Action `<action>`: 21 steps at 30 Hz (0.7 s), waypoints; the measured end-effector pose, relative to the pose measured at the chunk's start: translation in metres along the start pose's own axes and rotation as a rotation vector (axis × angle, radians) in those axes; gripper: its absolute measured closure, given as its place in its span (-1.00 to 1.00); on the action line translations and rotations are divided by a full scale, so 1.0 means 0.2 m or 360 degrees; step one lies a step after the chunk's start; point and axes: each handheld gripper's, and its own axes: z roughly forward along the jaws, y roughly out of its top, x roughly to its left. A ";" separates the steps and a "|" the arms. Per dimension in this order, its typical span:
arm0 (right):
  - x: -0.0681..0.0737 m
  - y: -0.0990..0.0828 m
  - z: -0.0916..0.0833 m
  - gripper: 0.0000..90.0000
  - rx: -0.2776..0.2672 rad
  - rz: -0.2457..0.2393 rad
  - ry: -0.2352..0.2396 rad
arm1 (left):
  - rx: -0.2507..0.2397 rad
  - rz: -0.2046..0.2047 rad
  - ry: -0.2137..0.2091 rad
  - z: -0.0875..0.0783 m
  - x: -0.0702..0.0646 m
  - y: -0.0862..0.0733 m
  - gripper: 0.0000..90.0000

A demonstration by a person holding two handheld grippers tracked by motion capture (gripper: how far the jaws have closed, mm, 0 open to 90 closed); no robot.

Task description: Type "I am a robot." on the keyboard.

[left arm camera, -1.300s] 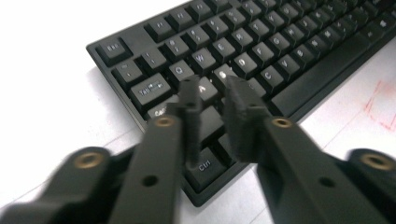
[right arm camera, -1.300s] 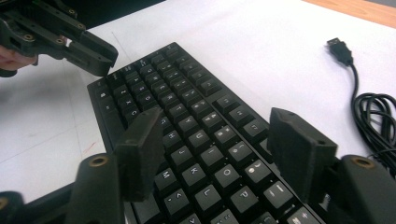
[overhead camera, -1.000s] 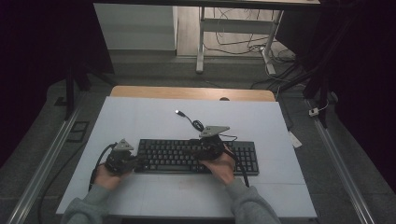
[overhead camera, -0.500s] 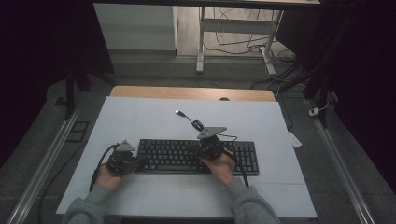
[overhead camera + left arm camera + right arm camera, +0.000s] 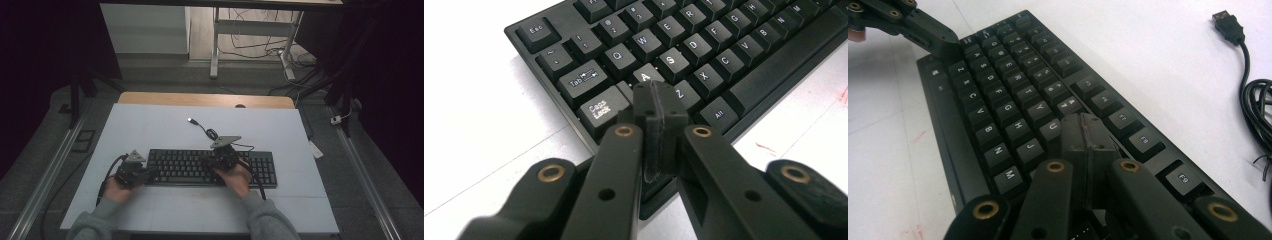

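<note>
1. a black keyboard (image 5: pixel 212 167) is seen at the lower centre of the high view, lying flat on the white desk (image 5: pixel 150 125), with its long side running across the frame.
2. the left hand-held gripper (image 5: pixel 131 172) is held at the keyboard's left end; in the left gripper view its jaws are closed pad against pad with nothing between them, and the joined tip (image 5: pixel 658 107) is set down among the keys just below the a key, beside caps lock.
3. the right hand-held gripper (image 5: pixel 222 159) is placed over the middle of the keyboard; its jaws have just been closing and are now shut on nothing, the tip (image 5: pixel 1087 134) resting in the key rows close to the j and u keys.
4. whether a key is pressed down under either tip cannot be told.
5. the keyboard's cable (image 5: pixel 210 134) is seen coiled above the keyboard, and its usb plug (image 5: pixel 1228 22) lies loose on the desk at the upper right of the right gripper view, plugged into nothing.
6. the work is judged to be key pressing with closed tips: both tips are already placed on the keys, while further pressing is judged to remain, and how many keys are left cannot be told.
</note>
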 end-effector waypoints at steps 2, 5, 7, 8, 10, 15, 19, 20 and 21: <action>0.00 0.00 0.01 1.00 0.0011 0.0003 0.0003 | 0.0000 0.0000 0.0001 0.00 0.00 0.00 0.97; 0.00 0.00 0.02 1.00 0.0015 -0.0002 0.0010 | 0.0002 0.0003 0.0001 0.00 0.00 0.00 0.97; 0.01 0.00 0.03 1.00 0.0026 -0.0010 0.0012 | 0.0001 0.0002 0.0002 0.00 0.00 0.00 0.97; 0.01 0.00 0.04 1.00 0.0033 -0.0021 0.0013 | 0.0001 0.0003 0.0001 0.00 0.00 0.00 0.97; 0.02 0.00 0.04 1.00 0.0031 -0.0026 0.0016 | 0.0004 -0.0001 -0.0001 0.00 0.00 0.00 0.97; 0.03 0.01 0.06 1.00 0.0038 -0.0041 0.0001 | 0.0021 0.0004 0.0000 0.01 0.00 0.00 0.97; 0.04 0.01 0.07 1.00 0.0041 -0.0054 -0.0002 | 0.0021 0.0004 0.0001 0.02 0.00 0.00 0.97; 0.04 0.02 0.07 1.00 0.0040 -0.0065 -0.0012 | 0.0021 0.0005 0.0001 0.02 0.00 0.00 0.97; 0.04 0.02 0.07 1.00 0.0040 -0.0065 -0.0012 | 0.0021 0.0004 0.0001 0.02 0.00 0.00 0.97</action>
